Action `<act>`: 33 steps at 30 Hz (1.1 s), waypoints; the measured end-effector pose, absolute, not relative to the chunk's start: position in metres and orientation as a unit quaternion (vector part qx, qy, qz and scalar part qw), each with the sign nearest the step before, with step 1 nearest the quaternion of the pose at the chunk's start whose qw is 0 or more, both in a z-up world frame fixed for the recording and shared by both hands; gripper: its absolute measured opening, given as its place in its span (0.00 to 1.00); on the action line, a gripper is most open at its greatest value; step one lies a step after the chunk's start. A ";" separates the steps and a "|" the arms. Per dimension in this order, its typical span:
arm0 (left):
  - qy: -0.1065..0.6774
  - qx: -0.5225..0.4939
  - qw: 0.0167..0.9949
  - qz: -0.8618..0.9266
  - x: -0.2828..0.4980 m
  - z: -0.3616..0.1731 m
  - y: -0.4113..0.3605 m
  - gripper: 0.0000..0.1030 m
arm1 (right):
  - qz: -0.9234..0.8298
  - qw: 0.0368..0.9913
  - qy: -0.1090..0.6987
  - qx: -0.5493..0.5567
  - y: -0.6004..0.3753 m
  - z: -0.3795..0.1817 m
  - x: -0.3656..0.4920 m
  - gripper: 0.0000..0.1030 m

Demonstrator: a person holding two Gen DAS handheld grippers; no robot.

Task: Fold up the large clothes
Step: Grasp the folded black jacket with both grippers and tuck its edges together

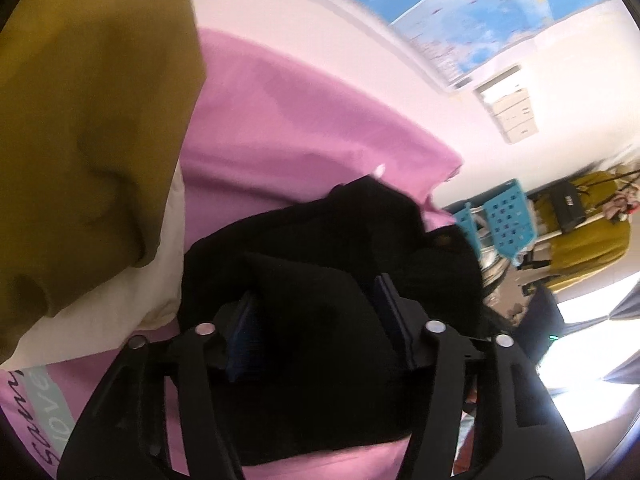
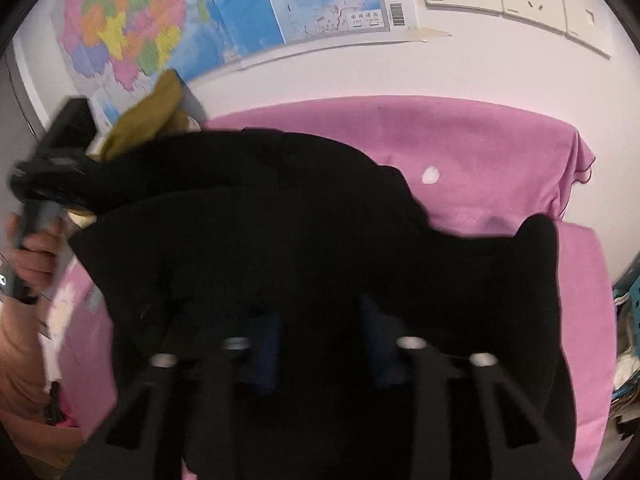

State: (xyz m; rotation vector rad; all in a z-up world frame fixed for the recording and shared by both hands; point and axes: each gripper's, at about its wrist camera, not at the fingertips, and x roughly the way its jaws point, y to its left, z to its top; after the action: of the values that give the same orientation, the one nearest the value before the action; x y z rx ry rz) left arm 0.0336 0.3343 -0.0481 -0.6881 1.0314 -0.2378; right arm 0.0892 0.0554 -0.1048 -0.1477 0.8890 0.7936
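Black fabric fills the left wrist view: a black garment (image 1: 320, 248) lies bunched on a pink sheet (image 1: 304, 120). The left gripper (image 1: 316, 304) points down at it with its jaws spread apart, a fold of the cloth rising between the blue pads (image 1: 244, 316) without being pinched. A mustard-yellow garment (image 1: 88, 120) lies to the left.

In the blurred right wrist view, the same black garment (image 2: 280, 240) spreads across the pink sheet (image 2: 460, 140). The right gripper (image 2: 320, 332) sits over it; whether its jaws clamp the cloth cannot be told. A hand (image 2: 34, 256) holds the other gripper at left. A map (image 2: 168, 20) hangs on the wall.
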 end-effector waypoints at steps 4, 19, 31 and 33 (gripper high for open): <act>0.420 -0.343 0.824 -0.161 0.010 -0.017 0.336 0.70 | 0.376 0.833 0.406 -0.026 0.043 -0.096 0.094 0.12; 0.455 -0.122 0.870 -0.144 -0.005 -0.039 0.248 0.82 | 0.372 0.843 0.388 0.016 0.041 -0.072 0.111 0.10; 0.486 -0.118 0.861 -0.094 0.039 -0.073 0.240 0.10 | 0.354 0.830 0.431 0.022 0.033 -0.099 0.124 0.52; 0.479 -0.133 0.862 -0.099 0.039 -0.070 0.243 0.10 | 0.351 0.839 0.416 0.021 0.019 -0.092 0.116 0.58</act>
State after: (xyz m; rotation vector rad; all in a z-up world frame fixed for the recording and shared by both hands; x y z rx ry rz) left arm 0.0393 0.2429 -0.0702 -0.2783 1.0057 -0.2082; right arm 0.1164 0.0195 -0.0917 0.0447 0.8799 0.7423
